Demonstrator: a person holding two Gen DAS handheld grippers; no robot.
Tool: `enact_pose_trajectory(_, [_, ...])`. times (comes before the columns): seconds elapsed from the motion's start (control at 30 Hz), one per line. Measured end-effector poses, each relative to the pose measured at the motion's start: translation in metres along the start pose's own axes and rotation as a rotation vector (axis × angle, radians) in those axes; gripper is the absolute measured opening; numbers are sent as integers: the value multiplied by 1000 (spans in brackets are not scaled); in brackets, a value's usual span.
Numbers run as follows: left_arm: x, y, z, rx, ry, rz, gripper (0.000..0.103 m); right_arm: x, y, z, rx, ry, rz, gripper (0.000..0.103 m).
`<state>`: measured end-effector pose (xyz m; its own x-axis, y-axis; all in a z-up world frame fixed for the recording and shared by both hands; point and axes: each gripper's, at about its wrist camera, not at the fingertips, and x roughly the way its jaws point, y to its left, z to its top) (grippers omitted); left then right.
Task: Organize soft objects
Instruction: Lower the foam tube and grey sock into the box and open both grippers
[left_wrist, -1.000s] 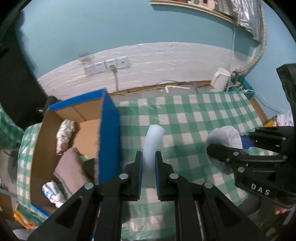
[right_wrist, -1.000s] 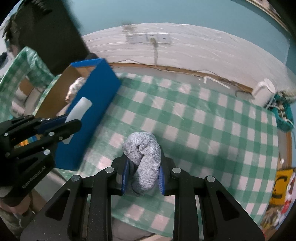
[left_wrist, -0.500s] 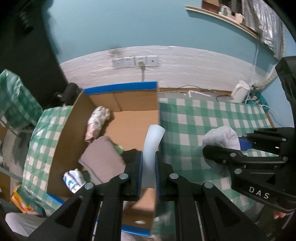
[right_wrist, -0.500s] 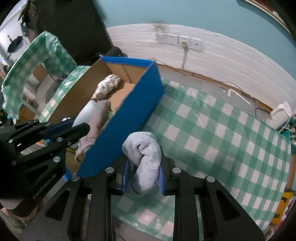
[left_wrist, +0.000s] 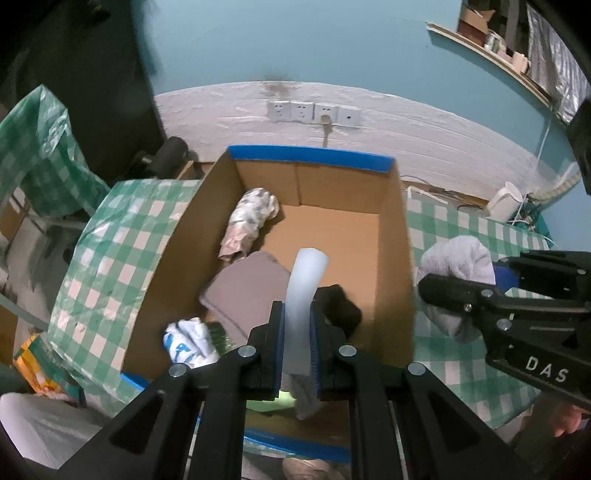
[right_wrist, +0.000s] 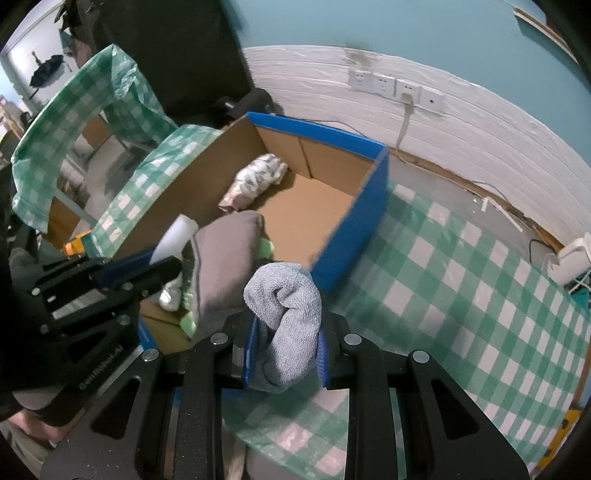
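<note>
My left gripper (left_wrist: 297, 325) is shut on a pale white soft tube-like piece (left_wrist: 304, 288) and holds it above the open cardboard box with blue outer walls (left_wrist: 393, 236). My right gripper (right_wrist: 284, 349) is shut on a rolled grey sock (right_wrist: 286, 306), just right of the box's near corner (right_wrist: 369, 206). The sock also shows in the left wrist view (left_wrist: 456, 266). Inside the box lie a patterned cloth bundle (left_wrist: 251, 218), a folded brown-grey cloth (left_wrist: 247, 291), a black item (left_wrist: 340, 306) and a white-and-blue bundle (left_wrist: 188, 341).
The box stands on a green-and-white checked tablecloth (right_wrist: 461, 280). A white kettle (left_wrist: 506, 199) and cables sit at the far right by the wall. Wall sockets (left_wrist: 314, 112) are behind the box. A chair draped in checked plastic (left_wrist: 37, 147) stands at the left.
Both grippers have swung left with their loads. The left one, earlier over the tablecloth beside the box wall, is now over the box interior. The right one has come up to the box.
</note>
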<state>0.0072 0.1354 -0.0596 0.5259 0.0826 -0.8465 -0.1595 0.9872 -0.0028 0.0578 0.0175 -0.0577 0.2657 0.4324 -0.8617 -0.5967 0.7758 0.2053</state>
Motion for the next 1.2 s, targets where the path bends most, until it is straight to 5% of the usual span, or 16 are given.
enact_pose_trajectory(0.33, [26,34,-10,-73,71,7,12,33,30,21,-43,24,24,24])
enact_pose_trajectory(0.57, [38,47,-15,-120,103,21,17,49,37,25,-48,13,24,40])
enact_pose_trajectory(0.67, [38,51,-18,-132,111,40,30,49,37,24,-46,4,16,58])
enact_pose_trajectory(0.83, [25,54,-18,-139,69,68,63,38,32,26,-32,-28,-18,65])
enact_pose_trajectory(1.2, [-17,29,-13,-31,-11,122,87,-4,22,15,-25,-83,-88,67])
